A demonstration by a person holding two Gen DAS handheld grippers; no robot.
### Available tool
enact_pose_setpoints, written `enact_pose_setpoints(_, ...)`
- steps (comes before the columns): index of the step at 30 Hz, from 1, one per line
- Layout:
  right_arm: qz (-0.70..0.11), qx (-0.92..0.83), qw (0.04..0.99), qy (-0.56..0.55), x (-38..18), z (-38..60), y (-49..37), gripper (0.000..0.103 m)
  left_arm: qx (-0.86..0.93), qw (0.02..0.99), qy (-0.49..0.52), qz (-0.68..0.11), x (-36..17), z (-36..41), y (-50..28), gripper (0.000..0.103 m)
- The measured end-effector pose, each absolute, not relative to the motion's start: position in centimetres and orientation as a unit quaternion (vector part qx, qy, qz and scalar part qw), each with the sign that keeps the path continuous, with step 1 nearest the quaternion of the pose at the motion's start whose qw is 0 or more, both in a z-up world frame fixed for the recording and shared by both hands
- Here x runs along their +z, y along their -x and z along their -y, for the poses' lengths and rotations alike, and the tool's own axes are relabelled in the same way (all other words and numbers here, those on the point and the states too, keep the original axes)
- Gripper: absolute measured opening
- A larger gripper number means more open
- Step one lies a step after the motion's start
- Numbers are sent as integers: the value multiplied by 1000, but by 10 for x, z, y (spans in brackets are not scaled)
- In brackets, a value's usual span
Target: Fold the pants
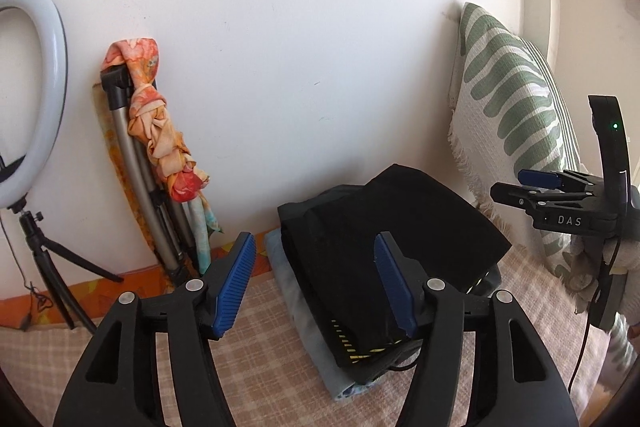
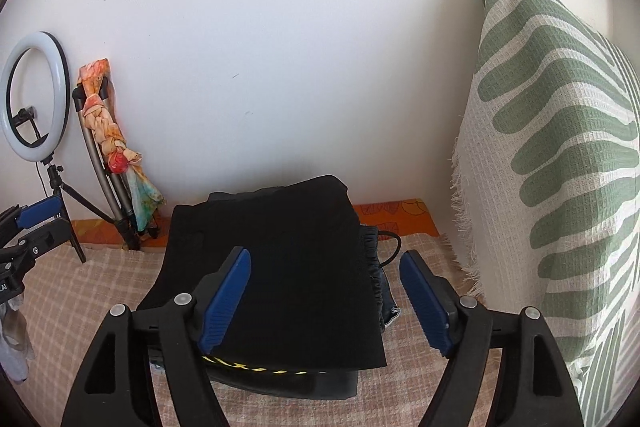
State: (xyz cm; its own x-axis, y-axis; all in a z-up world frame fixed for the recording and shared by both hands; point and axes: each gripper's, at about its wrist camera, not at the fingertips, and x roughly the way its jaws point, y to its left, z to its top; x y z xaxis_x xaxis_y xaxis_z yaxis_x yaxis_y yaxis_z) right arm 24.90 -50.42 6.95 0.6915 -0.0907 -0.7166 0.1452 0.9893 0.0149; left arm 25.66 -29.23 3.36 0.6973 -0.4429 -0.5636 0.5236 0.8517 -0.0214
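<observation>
Folded black pants [image 1: 384, 227] lie on top of a small stack of folded clothes on the checked bed cover; the same black pants [image 2: 288, 267] fill the middle of the right wrist view. A grey-blue garment [image 1: 296, 303] sits under them. My left gripper [image 1: 316, 287] hangs open above the stack's near left side, nothing between its blue pads. My right gripper [image 2: 326, 303] is open wide above the pants, apart from the cloth. The right gripper [image 1: 536, 187] also shows at the right edge of the left wrist view, and the left gripper [image 2: 36, 219] at the left edge of the right wrist view.
A green-and-white patterned pillow [image 2: 560, 167] leans against the wall just right of the stack. A folded tripod wrapped in an orange scarf [image 1: 160, 147] and a ring light [image 1: 36, 99] on a small stand are at the left by the wall. A black cable [image 2: 390, 247] runs behind the stack.
</observation>
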Motion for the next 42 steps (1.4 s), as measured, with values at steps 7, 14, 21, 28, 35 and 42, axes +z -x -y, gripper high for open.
enact_pose_setpoints(7, -353, -75, 931, -60, 97, 468, -199, 96, -261, 922, -68, -279, 46, 263, -210, 66)
enact_pose_setpoints(14, -332, -83, 938, -58, 113, 428, -150, 101, -257, 926, -69, -269, 56, 230, -160, 71)
enact_pose_setpoints(21, -326, -73, 941, -56, 118, 385, -107, 103, -255, 928, -54, -266, 60, 196, -111, 77)
enact_pose_setpoints(28, -327, -68, 940, -63, 115, 350, -72, 103, -243, 930, -48, -270, 57, 166, -74, 77)
enact_pose_setpoints(35, -318, -73, 944, -47, 103, 322, -52, 103, -221, 932, -60, -281, 42, 145, -54, 83)
enact_pose_setpoints(42, -318, -71, 944, -49, 91, 308, -49, 103, -198, 932, -58, -298, 18, 131, -51, 83)
